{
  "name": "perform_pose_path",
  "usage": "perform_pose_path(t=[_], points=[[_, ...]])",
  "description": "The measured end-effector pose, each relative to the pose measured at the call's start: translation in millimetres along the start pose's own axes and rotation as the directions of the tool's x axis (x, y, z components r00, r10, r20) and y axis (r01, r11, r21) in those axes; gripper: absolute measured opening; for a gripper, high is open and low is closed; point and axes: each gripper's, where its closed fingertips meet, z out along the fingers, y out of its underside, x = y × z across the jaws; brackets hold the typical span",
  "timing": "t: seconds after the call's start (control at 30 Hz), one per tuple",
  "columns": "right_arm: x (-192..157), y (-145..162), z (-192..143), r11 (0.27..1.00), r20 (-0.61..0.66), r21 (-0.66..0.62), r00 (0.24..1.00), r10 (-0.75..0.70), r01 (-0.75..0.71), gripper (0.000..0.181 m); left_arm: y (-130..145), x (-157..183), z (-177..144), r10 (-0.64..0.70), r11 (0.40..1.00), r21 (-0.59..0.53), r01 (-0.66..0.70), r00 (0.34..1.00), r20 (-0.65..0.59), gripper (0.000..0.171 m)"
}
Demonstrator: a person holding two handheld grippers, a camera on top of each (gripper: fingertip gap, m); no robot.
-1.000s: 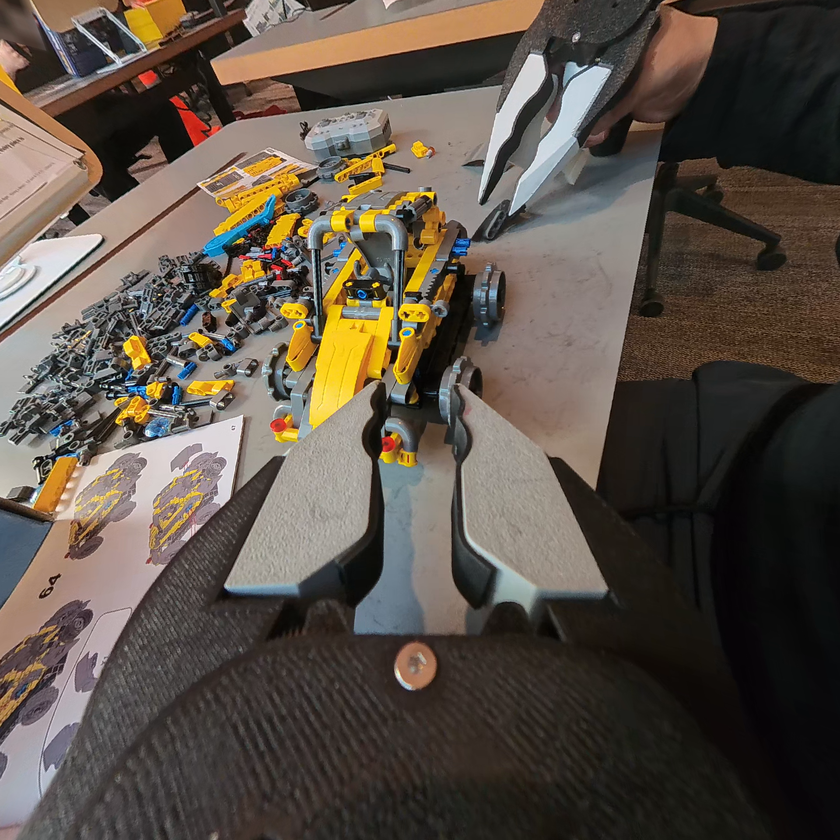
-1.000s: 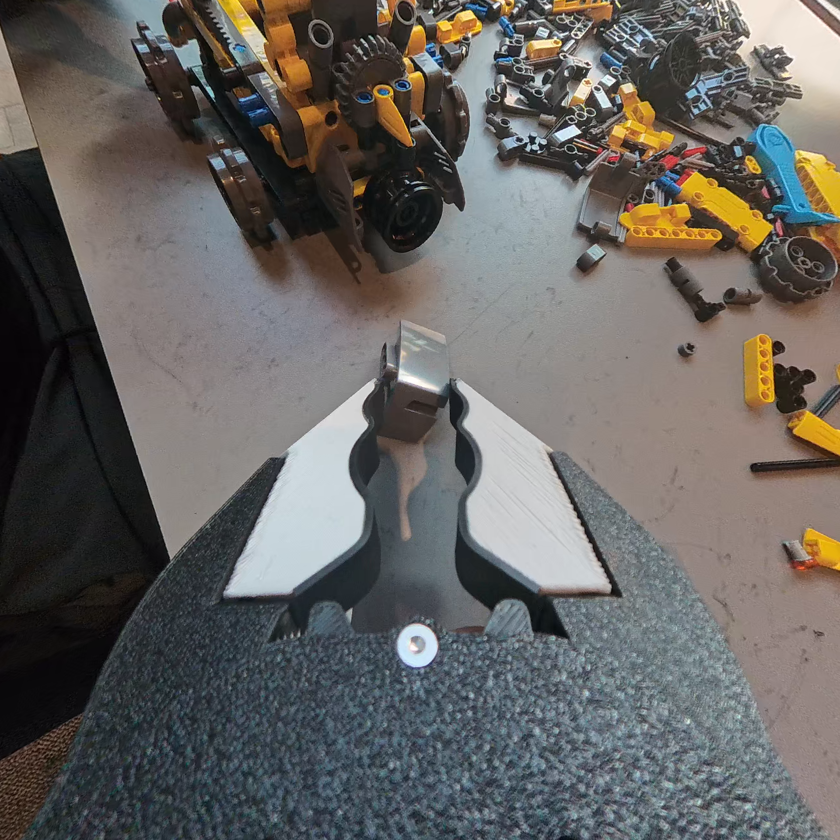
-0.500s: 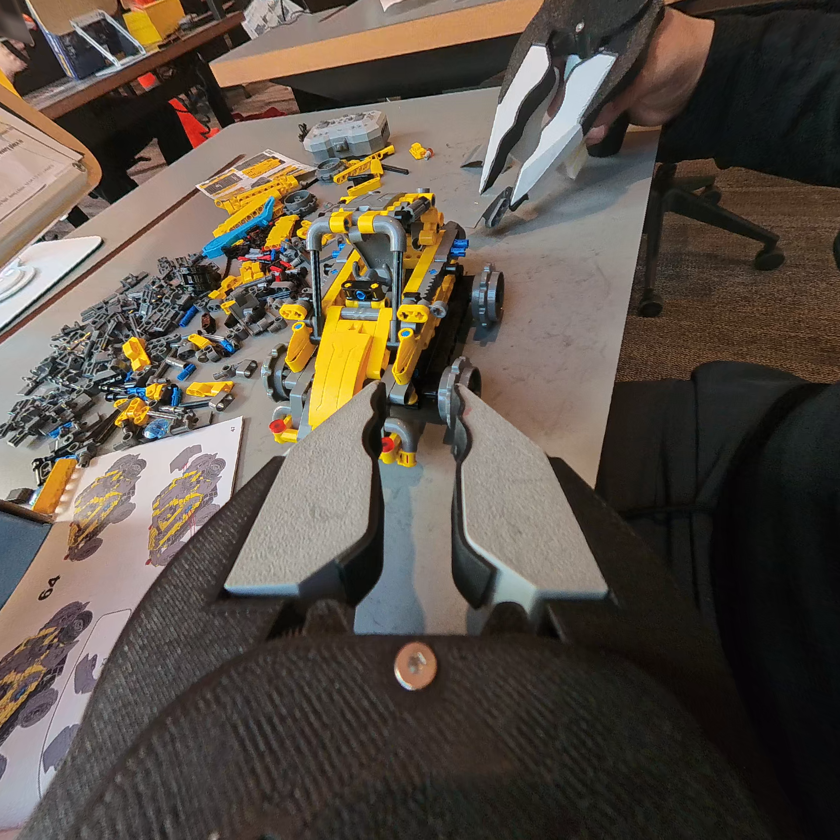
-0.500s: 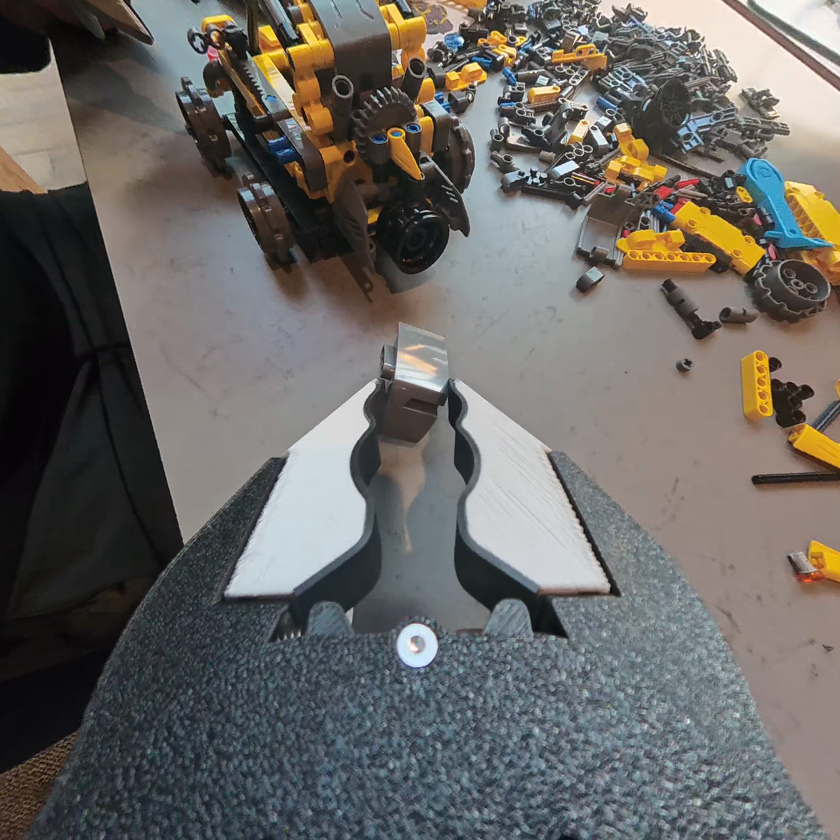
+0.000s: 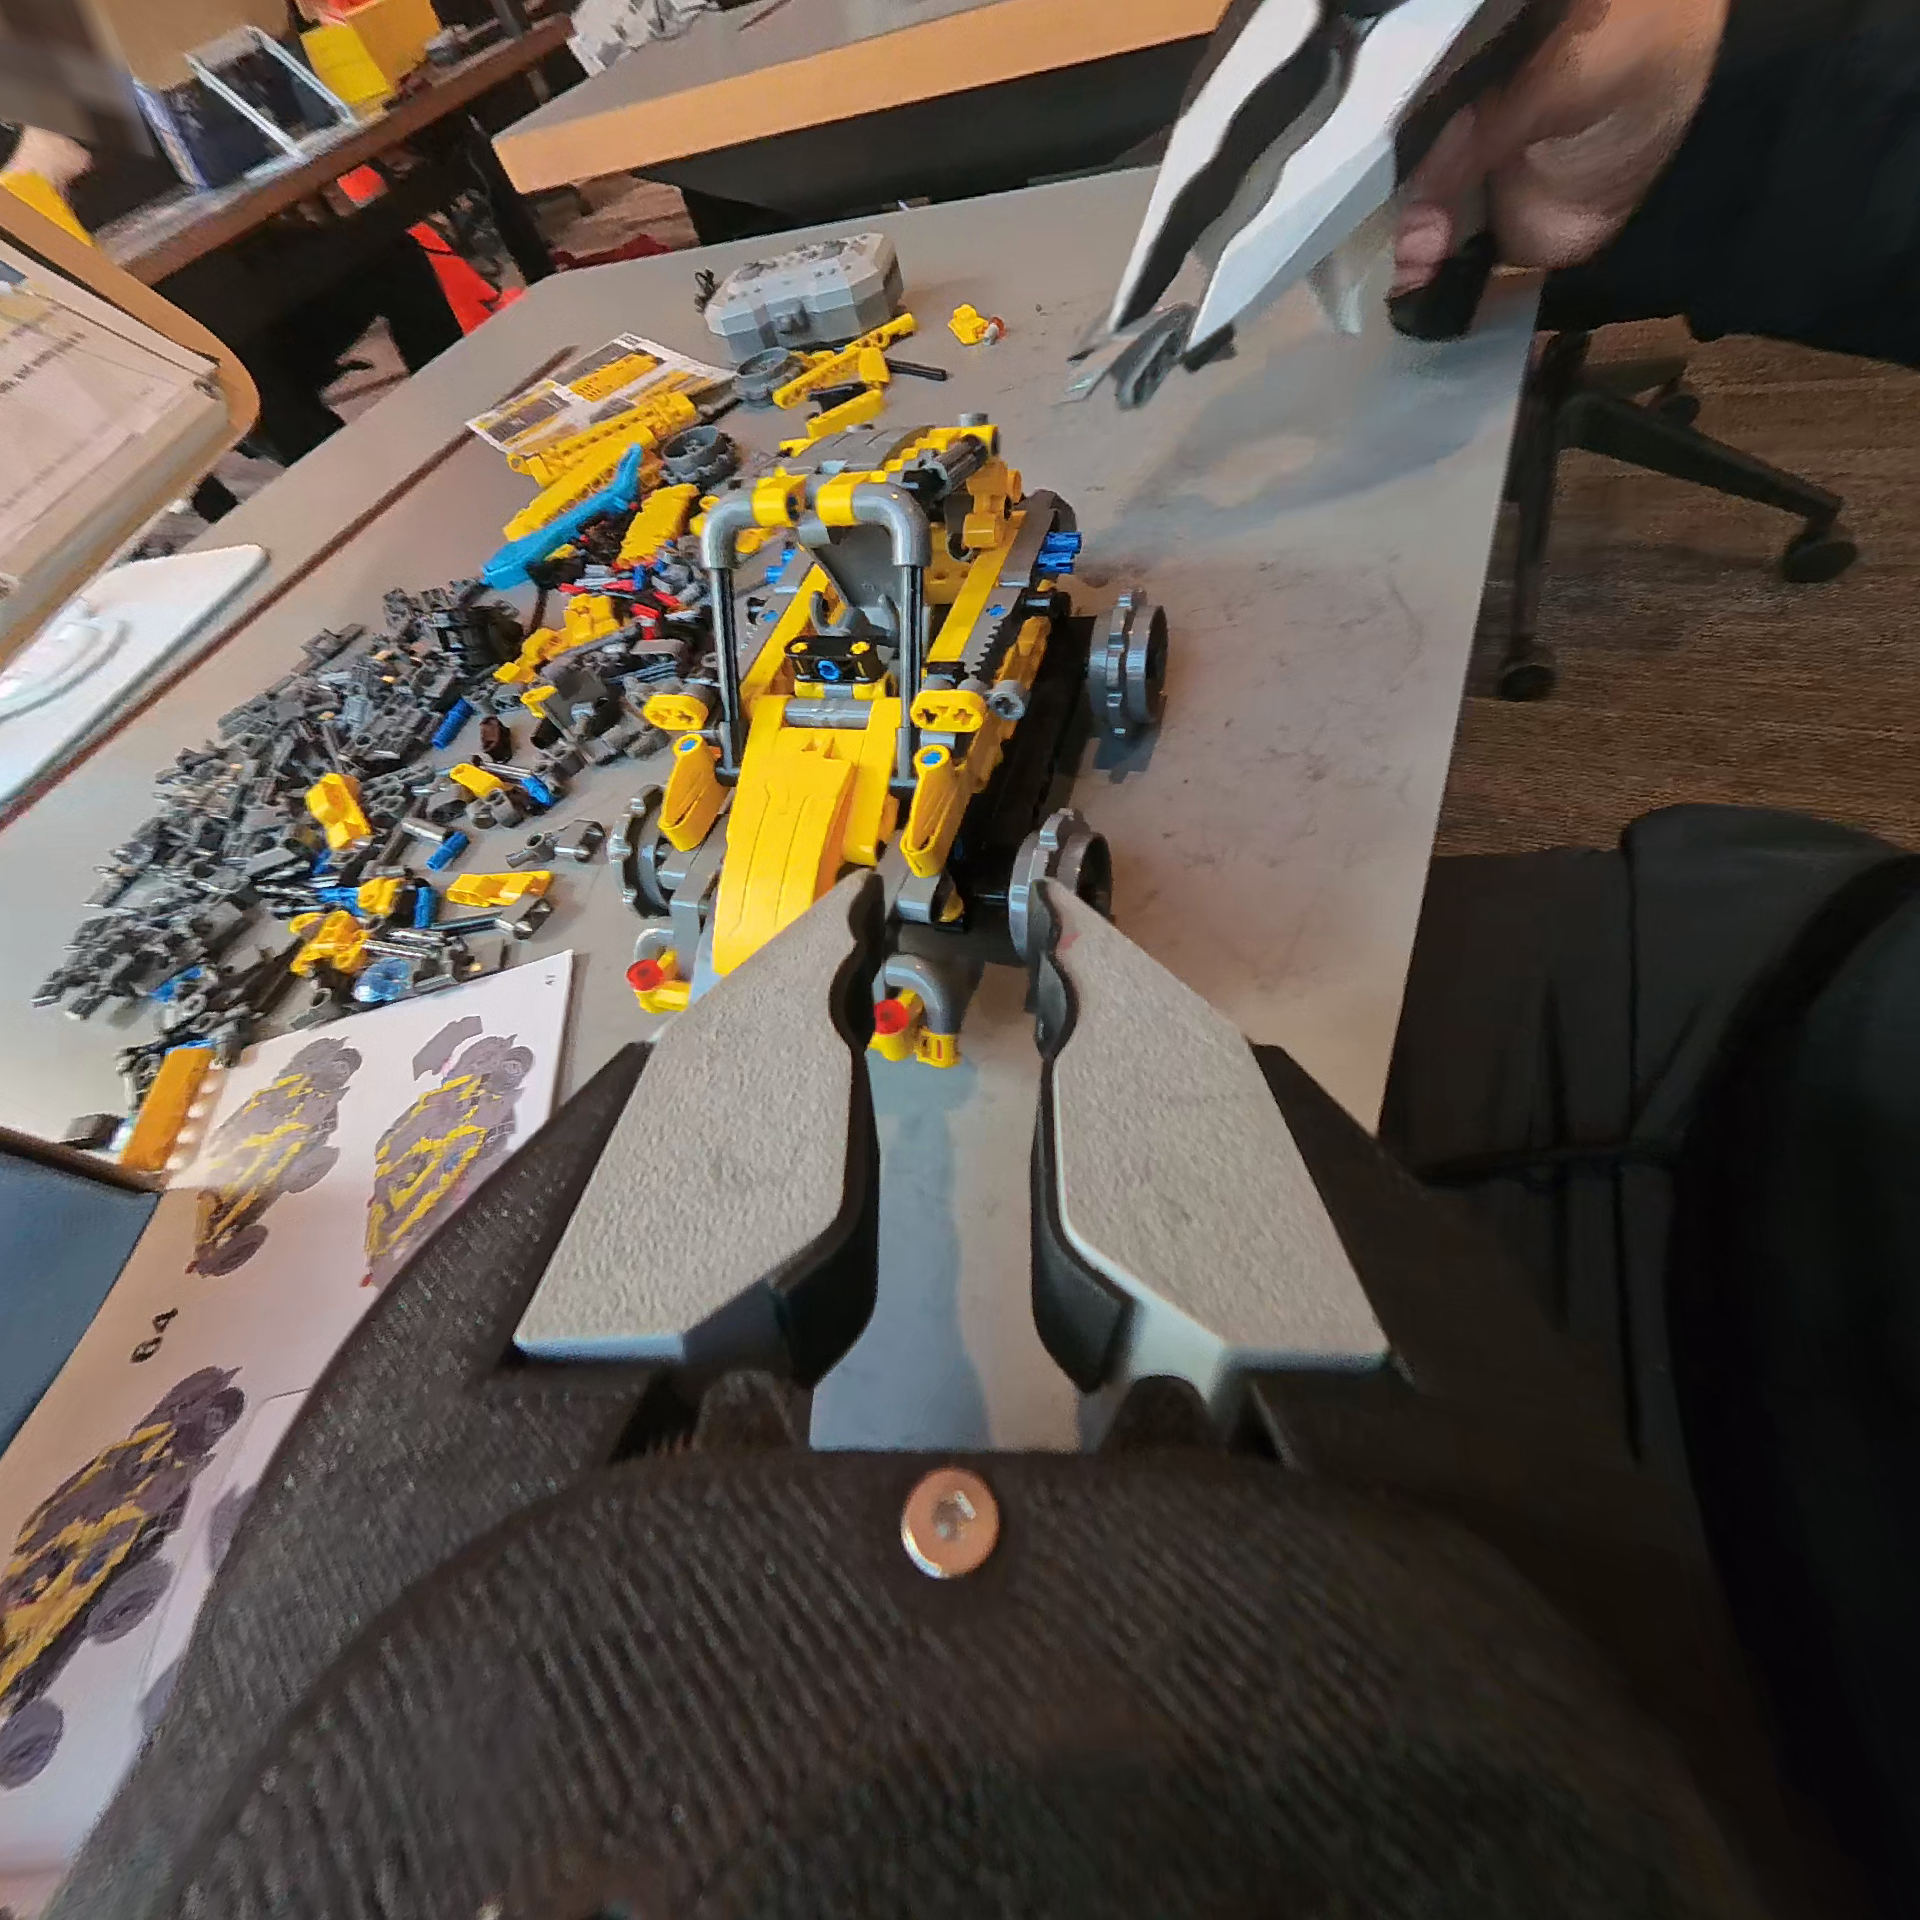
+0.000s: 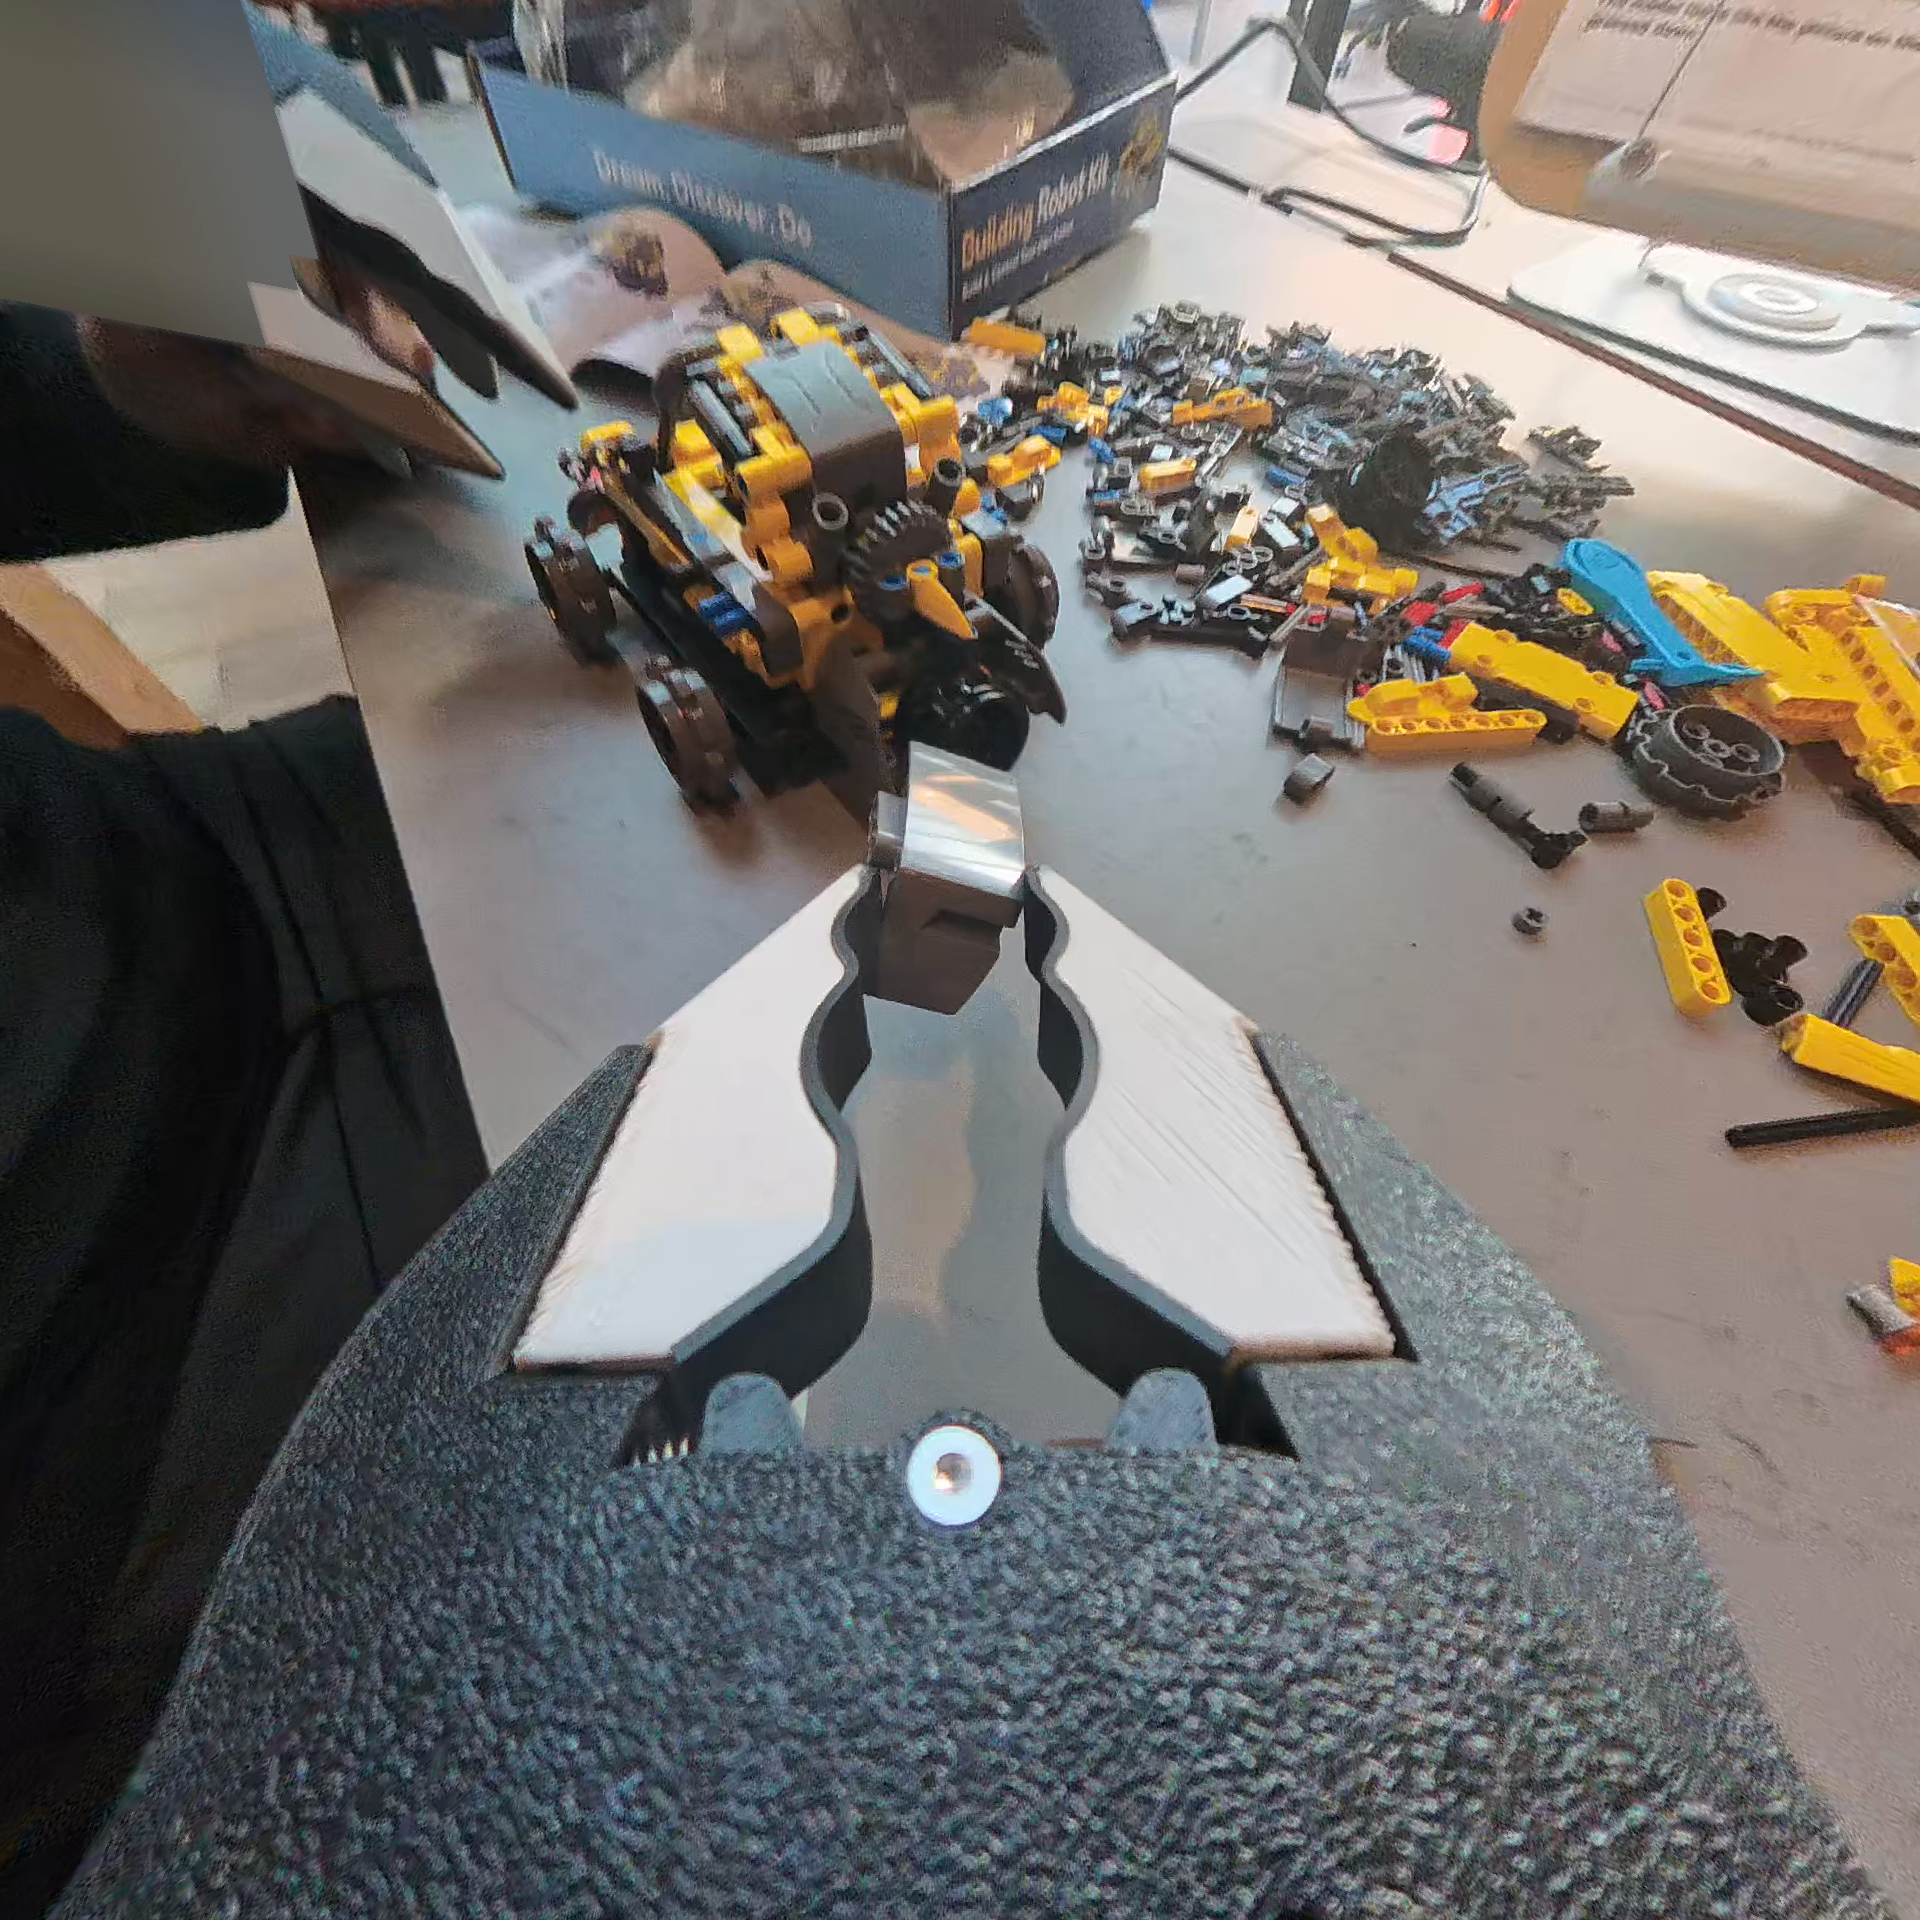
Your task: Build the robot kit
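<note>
A yellow and grey brick-built vehicle (image 5: 831, 727) stands on the grey table (image 5: 1299, 623). My left gripper (image 5: 956, 894) hovers at the vehicle's near end. Its fingers stand apart on either side of a grey bumper part (image 5: 920, 971), with a gap beside the part, so it is open. My right gripper (image 6: 945, 883) is shut on a dark grey panel piece (image 6: 951, 862) with a glossy top and holds it above the table, short of the vehicle's (image 6: 810, 540) other end. The left wrist view shows the right gripper (image 5: 1158, 332) at the far right, held by a hand, with the piece (image 5: 1143, 358) at its tips.
A pile of loose black, yellow and blue pieces (image 5: 312, 748) lies left of the vehicle, and it also shows in the right wrist view (image 6: 1299, 499). There is an instruction booklet (image 5: 343, 1122), a grey hub block (image 5: 805, 281), a blue box (image 6: 779, 197) and an office chair (image 5: 1662, 447) past the table edge. About 20 centimetres separates my left fingertips from my right.
My right gripper has risen and drawn back from the vehicle, keeping the dark grey piece in its grasp. My left gripper has stayed in place, with its fingers unchanged.
</note>
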Motion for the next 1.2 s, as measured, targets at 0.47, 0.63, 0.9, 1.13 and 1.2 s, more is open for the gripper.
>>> perform_pose_path(t=[0.47,0.63,0.9,1.13,1.2], points=[[-99.8,-73.7,31.7,0.873,0.117,0.345,0.939,0.323,-0.344,0.024,-38.7,76.3,26.8,0.251,0.963,0.081,-0.258,0.964,0.091,0.028],[-107.7,-79.8,45.4,0.804,0.098,0.398,0.891,0.443,-0.442,0.024,-43.9,71.6,25.6,0.176,0.976,0.109,-0.190,0.976,0.125,0.035],[-119.3,-74.3,62.6,0.693,0.170,0.406,0.794,0.583,-0.596,0.023,-54.4,70.2,20.3,0.017,0.983,0.180,-0.025,0.999,0.043,0.025],[-124.3,-69.1,65.8,0.558,0.258,0.438,0.693,0.673,-0.705,0.024,-57.1,73.8,20.8,-0.039,0.977,0.212,0.038,0.999,0.001,0.024],[-125.5,-70.2,64.9,0.519,0.279,0.463,0.674,0.684,-0.719,0.024,-62.5,75.2,18.6,-0.059,0.968,0.245,0.060,0.998,-0.012,0.027]])
